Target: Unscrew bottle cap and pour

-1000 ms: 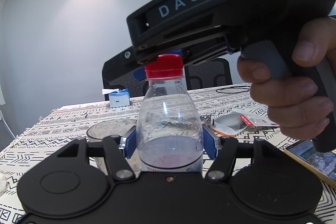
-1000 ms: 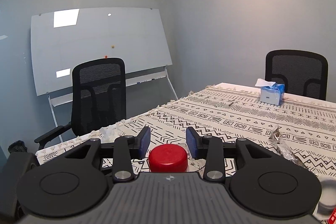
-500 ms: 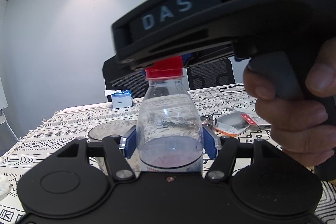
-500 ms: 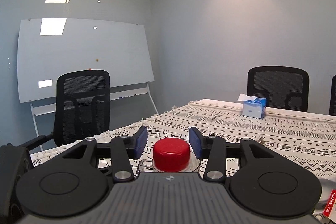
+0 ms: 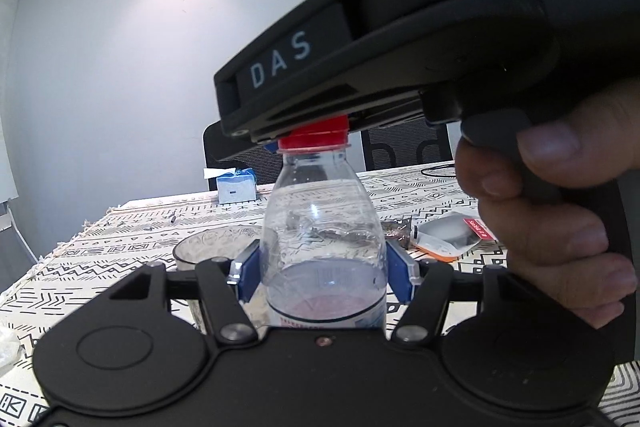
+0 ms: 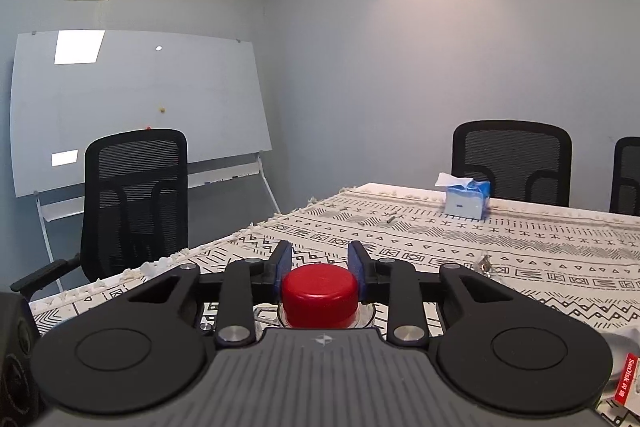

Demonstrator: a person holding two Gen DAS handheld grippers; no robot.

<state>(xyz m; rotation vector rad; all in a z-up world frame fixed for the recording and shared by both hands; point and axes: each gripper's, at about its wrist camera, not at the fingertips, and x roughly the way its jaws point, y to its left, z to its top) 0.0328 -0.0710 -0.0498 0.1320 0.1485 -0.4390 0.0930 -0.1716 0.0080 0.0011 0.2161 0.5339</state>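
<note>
The bottle (image 5: pixel 322 243) stood on the patterned surface (image 6: pixel 520 243), left gripper (image 5: pixel 322 277) jaws clamped round its body, right gripper (image 6: pixel 319 273) jaws pinching the red cap (image 6: pixel 319 290); a soft squeeze could spill water once it loosened

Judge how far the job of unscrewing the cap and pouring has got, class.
Done: the left tool grips the upright bottle by its body. In hand: the right tool has its pads against the red cap, which sits on the neck. Left: twisting the cap off and pouring, probably into the glass bowl behind.
</note>
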